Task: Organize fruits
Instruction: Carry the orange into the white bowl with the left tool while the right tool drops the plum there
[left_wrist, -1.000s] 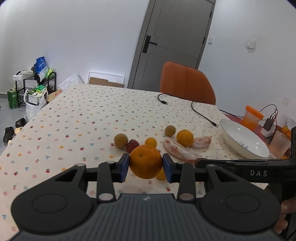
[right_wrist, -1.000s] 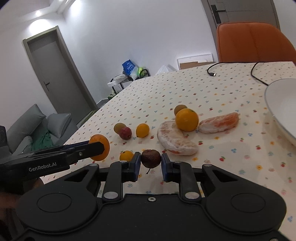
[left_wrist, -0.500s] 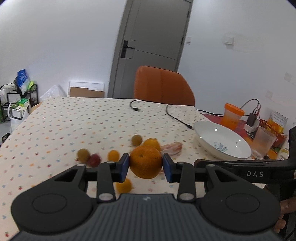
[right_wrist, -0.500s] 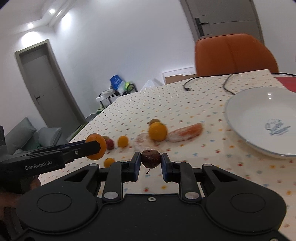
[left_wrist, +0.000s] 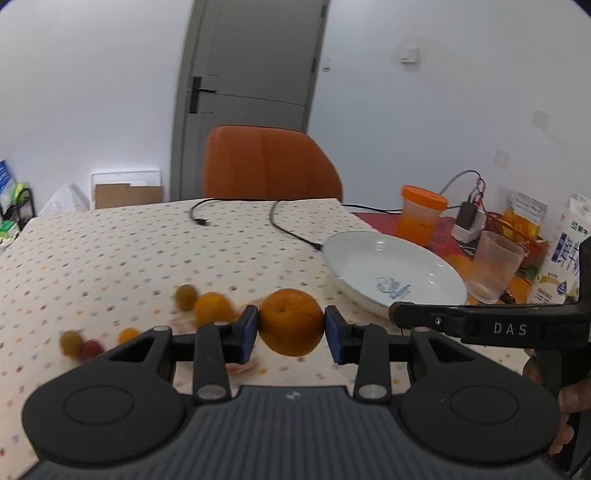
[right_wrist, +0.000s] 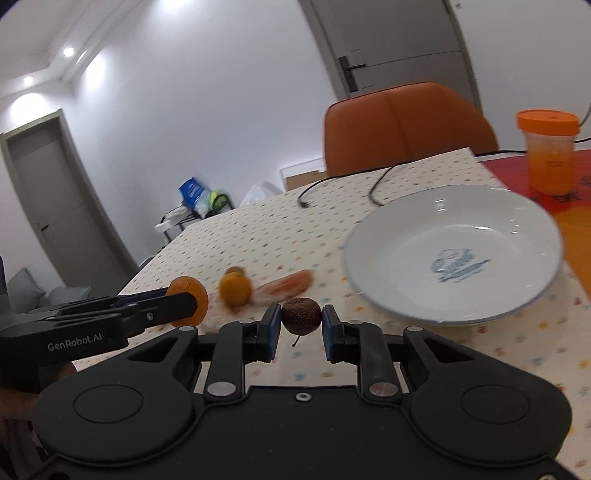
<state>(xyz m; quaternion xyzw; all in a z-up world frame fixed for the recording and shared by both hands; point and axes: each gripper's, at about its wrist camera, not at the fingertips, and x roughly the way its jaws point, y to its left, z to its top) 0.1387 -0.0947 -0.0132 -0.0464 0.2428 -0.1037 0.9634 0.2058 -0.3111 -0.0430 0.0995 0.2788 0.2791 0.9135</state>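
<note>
Plainly, both tools are loaded: the left gripper (left_wrist: 291, 328) is clamped on an orange (left_wrist: 291, 322), and the right gripper (right_wrist: 300, 322) is clamped on a small dark fruit (right_wrist: 301, 316) with its stem hanging down, both held above the spotted tablecloth (left_wrist: 110, 258). What matters next is the white bowl (right_wrist: 388, 295). In the right wrist view it fills the right centre of the frame, just up and right of the dark fruit; in the left wrist view it sits right of centre, with the right tool's arm crossing in front of its near rim. The right gripper looks the nearer, so it would likely drop first. The bowl is round and empty, so there is open room inside it. A frosted glass (left_wrist: 496, 269) and an orange-lidded jar (left_wrist: 423, 216) crowd its far right side. The remaining fruits (left_wrist: 207, 306), blurred, lie at lower left.
</note>
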